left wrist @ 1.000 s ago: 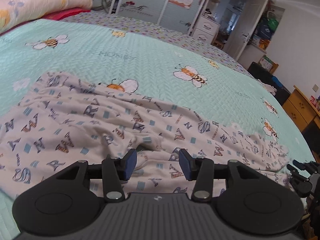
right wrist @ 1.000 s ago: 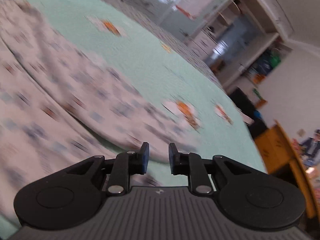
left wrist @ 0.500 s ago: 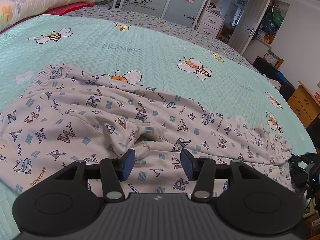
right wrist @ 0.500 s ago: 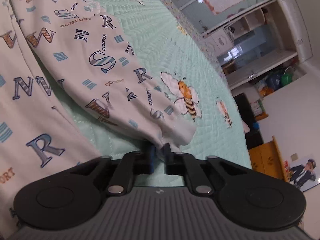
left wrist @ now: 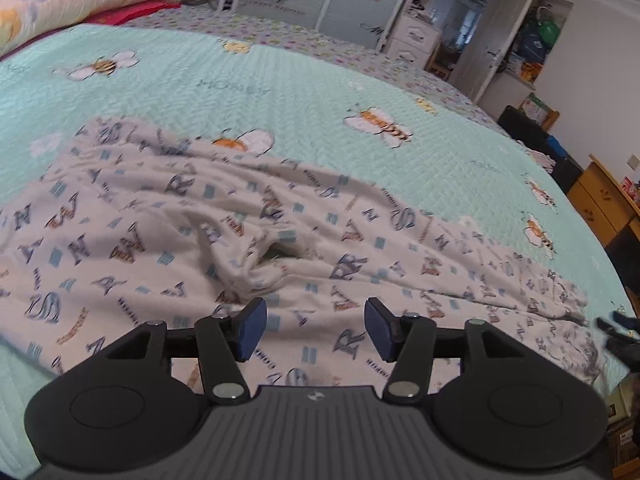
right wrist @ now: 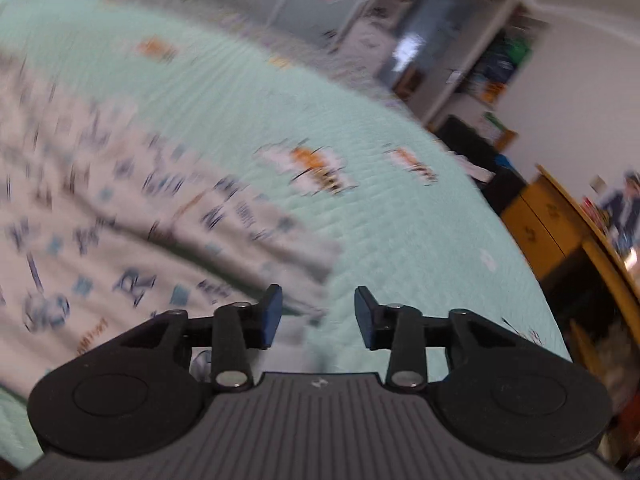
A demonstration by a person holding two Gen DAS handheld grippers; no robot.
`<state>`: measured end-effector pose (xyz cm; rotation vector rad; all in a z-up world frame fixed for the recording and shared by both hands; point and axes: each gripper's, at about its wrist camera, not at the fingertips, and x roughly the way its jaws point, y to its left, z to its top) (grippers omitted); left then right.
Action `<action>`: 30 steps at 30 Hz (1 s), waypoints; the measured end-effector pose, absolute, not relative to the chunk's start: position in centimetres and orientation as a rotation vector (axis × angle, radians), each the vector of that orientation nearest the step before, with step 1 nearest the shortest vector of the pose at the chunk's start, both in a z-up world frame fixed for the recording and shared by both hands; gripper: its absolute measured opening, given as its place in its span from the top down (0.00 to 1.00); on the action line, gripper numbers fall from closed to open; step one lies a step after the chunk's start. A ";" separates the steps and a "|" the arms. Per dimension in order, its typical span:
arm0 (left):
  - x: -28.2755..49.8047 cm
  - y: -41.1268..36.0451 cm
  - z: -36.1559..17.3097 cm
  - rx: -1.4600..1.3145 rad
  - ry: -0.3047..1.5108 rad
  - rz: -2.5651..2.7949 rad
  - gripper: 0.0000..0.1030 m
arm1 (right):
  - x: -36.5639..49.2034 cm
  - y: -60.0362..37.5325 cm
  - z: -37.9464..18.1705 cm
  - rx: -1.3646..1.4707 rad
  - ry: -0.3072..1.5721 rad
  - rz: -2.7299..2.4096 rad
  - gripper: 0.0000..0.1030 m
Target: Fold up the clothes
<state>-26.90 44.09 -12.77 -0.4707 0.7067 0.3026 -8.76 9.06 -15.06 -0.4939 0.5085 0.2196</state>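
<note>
one bed (left wrist: 304, 92) with a mint bee-print cover fills both views. one garment (left wrist: 192, 248), pale with scattered letters and small blue blocks, lies rumpled across the lower half of the left view and the left side of the blurred right view. two tools: left tool (left wrist: 313, 330) spread, empty, above the cloth; right tool (right wrist: 318, 314) spread, empty, at the garment's edge.

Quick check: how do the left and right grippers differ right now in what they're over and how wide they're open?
The left gripper hangs over the middle of the letter-print garment; the right gripper sits at the garment's edge, with green bedspread ahead of it. The left jaws look slightly wider apart than the right's. The left view is fairly sharp; the right view is badly blurred. Both are open and hold nothing.
</note>
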 end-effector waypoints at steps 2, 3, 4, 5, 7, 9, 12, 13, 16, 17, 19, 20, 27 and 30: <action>-26.8 44.2 -13.2 -0.489 0.721 0.309 0.45 | -9.1 8.4 -14.0 -0.384 0.498 0.234 0.60; -26.7 44.0 -13.2 -0.494 0.725 0.308 0.45 | -9.0 8.5 -13.6 -0.319 0.501 0.264 0.61; -26.6 43.7 -13.1 -0.491 0.724 0.303 0.45 | -8.7 8.8 -13.6 -0.257 0.516 0.292 0.61; -26.5 43.4 -13.0 -0.486 0.722 0.296 0.45 | -8.0 9.1 -13.8 -0.198 0.544 0.318 0.61; -26.5 42.8 -12.5 -0.467 0.714 0.280 0.45 | -6.4 9.8 -15.3 -0.111 0.609 0.369 0.63; -26.9 42.6 -12.2 -0.455 0.711 0.285 0.45 | -4.2 9.8 -17.5 -0.102 0.691 0.340 0.74; -27.8 43.1 -12.1 -0.462 0.709 0.309 0.45 | -3.0 7.9 -18.9 -0.012 0.745 0.285 0.92; -28.1 43.3 -12.2 -0.469 0.711 0.318 0.45 | -3.3 7.1 -18.4 0.037 0.743 0.272 0.92; -28.1 43.8 -13.0 -0.501 0.725 0.328 0.44 | -5.5 6.1 -17.1 0.092 0.691 0.289 0.85; -28.0 43.8 -13.2 -0.509 0.729 0.325 0.44 | -5.9 6.2 -17.2 0.091 0.703 0.321 0.84; -27.6 43.3 -13.3 -0.515 0.734 0.307 0.44 | -5.2 6.2 -18.1 0.041 0.755 0.308 0.85; -27.4 43.1 -13.2 -0.512 0.734 0.297 0.44 | -5.3 5.4 -18.3 0.062 0.755 0.274 0.93; -28.0 42.6 -13.0 -0.513 0.727 0.293 0.44 | -8.6 -0.3 -16.7 0.413 0.680 0.263 0.82; -28.1 42.5 -13.2 -0.530 0.735 0.296 0.44 | -9.7 -0.6 -17.5 0.468 0.718 0.300 0.79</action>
